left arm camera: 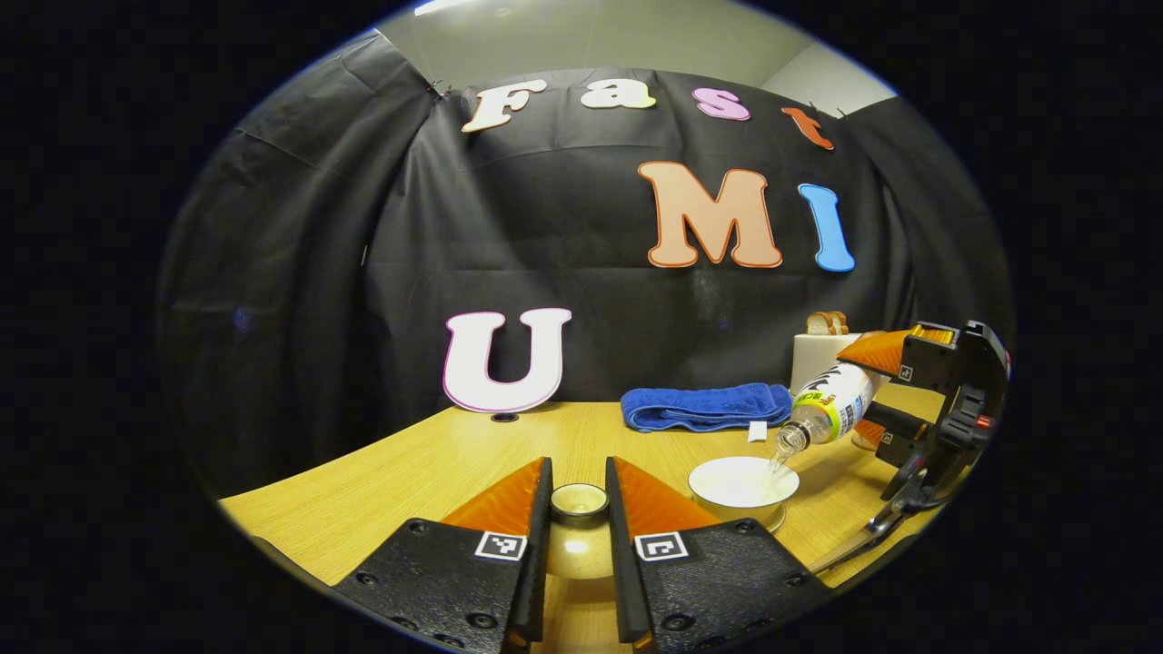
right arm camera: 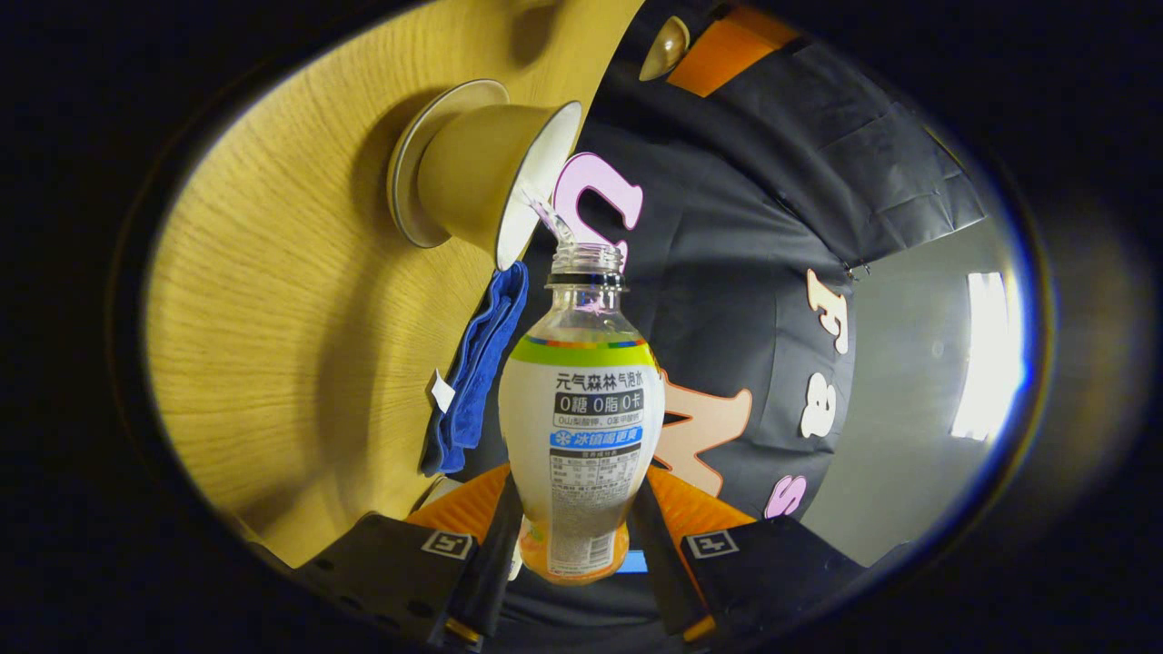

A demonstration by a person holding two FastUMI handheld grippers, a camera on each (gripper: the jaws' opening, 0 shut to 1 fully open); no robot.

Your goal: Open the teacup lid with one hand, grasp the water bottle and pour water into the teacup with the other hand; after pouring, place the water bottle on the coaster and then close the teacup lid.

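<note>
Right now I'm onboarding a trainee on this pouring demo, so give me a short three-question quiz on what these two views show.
1. True or false: the right hand-held gripper holds the water bottle tilted, with water running into the teacup.
2. What does the left hand-held gripper hold between its fingers?
A. the teacup lid
B. the blue towel
C. a spoon
3. Fill in: the teacup stands on a ____ on the wooden table.

Key: 1 true; 2 A; 3 saucer.
</note>
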